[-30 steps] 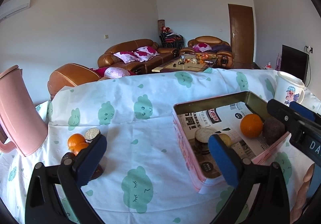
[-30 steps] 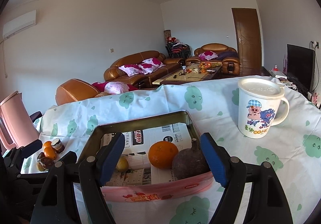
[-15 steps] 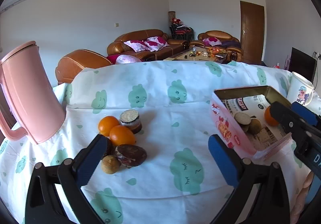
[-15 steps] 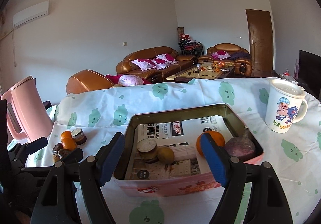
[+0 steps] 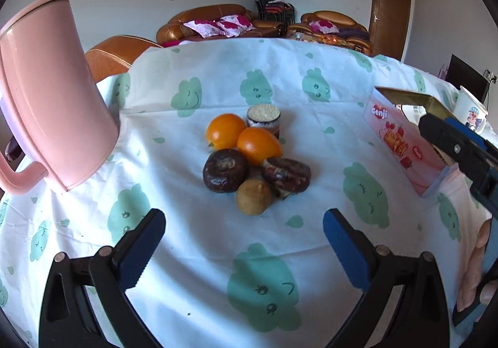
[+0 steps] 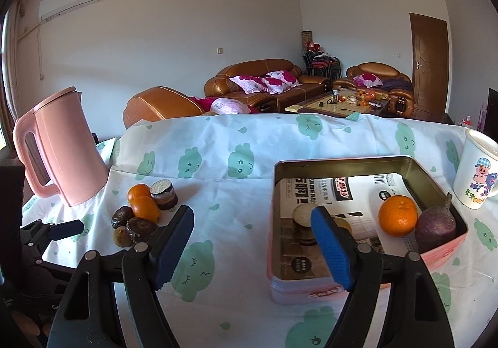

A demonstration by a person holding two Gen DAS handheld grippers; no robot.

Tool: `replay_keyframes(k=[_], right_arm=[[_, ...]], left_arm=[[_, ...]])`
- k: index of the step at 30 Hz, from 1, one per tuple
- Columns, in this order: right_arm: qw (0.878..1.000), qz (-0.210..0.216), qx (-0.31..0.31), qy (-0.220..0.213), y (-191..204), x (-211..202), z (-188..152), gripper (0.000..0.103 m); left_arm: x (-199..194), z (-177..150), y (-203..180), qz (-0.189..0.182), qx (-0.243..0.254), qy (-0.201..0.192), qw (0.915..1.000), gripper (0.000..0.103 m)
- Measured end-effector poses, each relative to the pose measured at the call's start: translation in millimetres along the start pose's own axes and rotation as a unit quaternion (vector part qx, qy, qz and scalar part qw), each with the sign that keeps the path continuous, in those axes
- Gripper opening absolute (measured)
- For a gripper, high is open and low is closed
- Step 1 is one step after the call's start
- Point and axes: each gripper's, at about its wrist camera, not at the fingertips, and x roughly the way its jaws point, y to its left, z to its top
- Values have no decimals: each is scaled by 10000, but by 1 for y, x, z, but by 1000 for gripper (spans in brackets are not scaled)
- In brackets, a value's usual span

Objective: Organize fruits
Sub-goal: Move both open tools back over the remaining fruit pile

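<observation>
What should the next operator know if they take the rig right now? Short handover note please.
Left gripper: open, empty, facing the loose fruit pile on the tablecloth.
Right gripper: open, empty, at the near left corner of the tin box.
Done: an orange, a purple fruit and two smaller pieces are in the box.
Left: six pieces remain in the pile beside the pink kettle; small tan one is nearest.

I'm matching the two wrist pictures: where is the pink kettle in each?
Left wrist: the pink kettle fills the left edge, tilted by the lens.
Right wrist: it stands at middle left, on the table's far-left corner.
Shared landmark: the fruit pile just right of it.
</observation>
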Motion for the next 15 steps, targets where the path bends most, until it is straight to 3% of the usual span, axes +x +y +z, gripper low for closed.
replay_keyframes(k=[5,11,15], right_arm=[[9997,97,-228,69,21,7,0,79],[9983,204,-457,303,40,19,0,79],[9963,445,-537,499,49,27,-2,79]], left_arm=[[4,-5,17,-106,-194,176,9996,101],[11,-10,15,-94,13,437,9990,96],[9,-13,17,-279,49,447,9986,84]])
